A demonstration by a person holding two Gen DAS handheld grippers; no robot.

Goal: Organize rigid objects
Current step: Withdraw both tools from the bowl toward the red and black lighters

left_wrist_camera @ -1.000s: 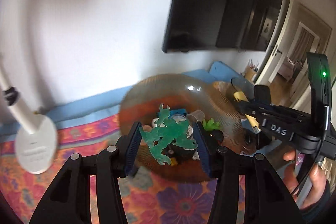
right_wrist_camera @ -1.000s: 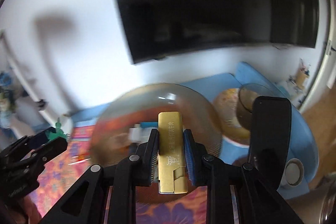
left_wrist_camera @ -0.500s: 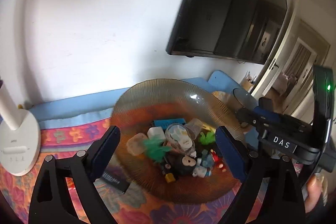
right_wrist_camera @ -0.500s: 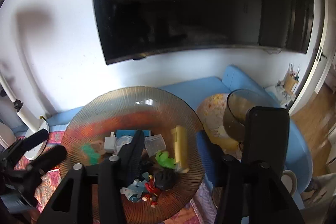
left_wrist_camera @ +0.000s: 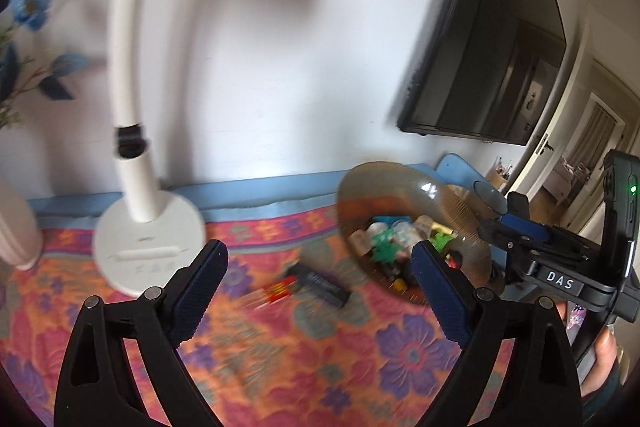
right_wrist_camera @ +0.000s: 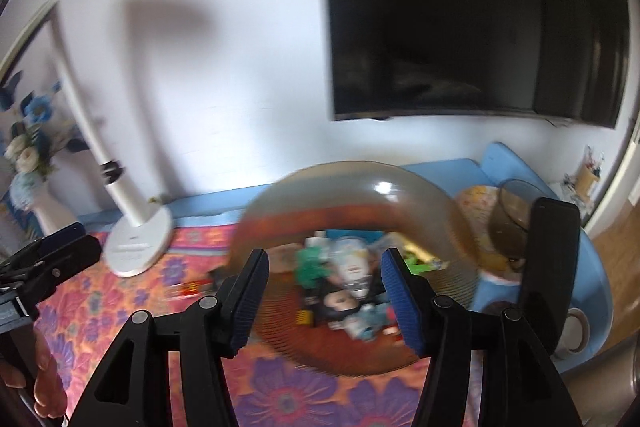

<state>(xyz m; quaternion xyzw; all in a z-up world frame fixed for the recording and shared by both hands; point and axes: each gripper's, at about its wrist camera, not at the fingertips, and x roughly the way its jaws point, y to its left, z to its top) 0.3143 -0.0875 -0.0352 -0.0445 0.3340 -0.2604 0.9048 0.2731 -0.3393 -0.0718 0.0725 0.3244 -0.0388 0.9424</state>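
both grippers empty over the floral cloth (left_wrist_camera: 400, 355)
left gripper (left_wrist_camera: 318, 285) spread wide; right gripper (right_wrist_camera: 324, 297) opening, nothing between, above the toy-filled amber dish (right_wrist_camera: 448, 227).

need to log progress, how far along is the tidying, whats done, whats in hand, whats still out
Done: the ribbed glass bowl already holds a heap of small things, including a green toy figure. In hand: nothing; the left gripper is open and empty, and the right gripper is opening with nothing between its jaws. Left: a dark bar and a small red item lie on the floral cloth.
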